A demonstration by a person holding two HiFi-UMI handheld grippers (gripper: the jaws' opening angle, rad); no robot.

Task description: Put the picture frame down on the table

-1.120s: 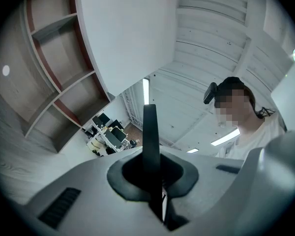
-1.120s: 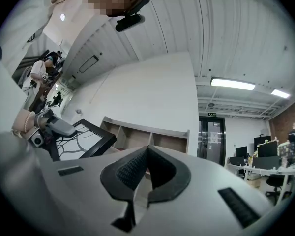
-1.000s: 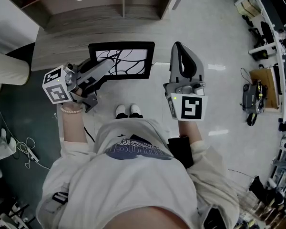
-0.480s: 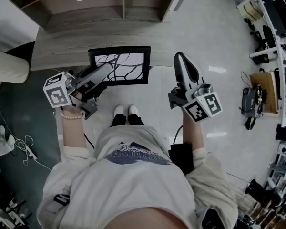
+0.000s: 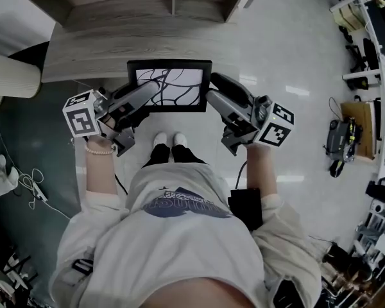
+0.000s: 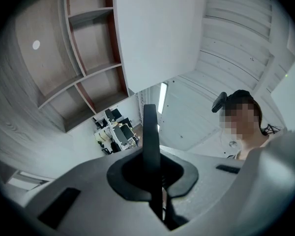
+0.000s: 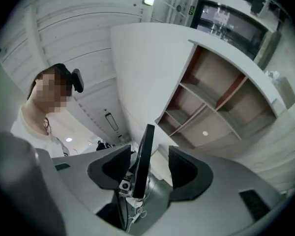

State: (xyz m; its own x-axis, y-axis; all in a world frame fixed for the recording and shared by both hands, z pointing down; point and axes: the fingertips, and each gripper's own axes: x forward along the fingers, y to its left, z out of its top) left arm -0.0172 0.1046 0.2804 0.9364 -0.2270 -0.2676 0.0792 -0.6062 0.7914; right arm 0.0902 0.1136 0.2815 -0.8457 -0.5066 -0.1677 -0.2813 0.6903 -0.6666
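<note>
**Frame aloft, not yet down**

Our left gripper clamps the picture frame at the near edge of the table. Our right gripper straddles its other side, jaws apart. We judge that closing, then lowering flat, comes next.

Your head camera looks steeply down past your chest onto the frame and table. Your gripper cameras ride close behind their jaws, tilted upward. Both share the frame's edge, the shelves and you.

Black-rimmed picture frame, white pic w/ black squiggles (face up), overhanging table front edge.
</note>
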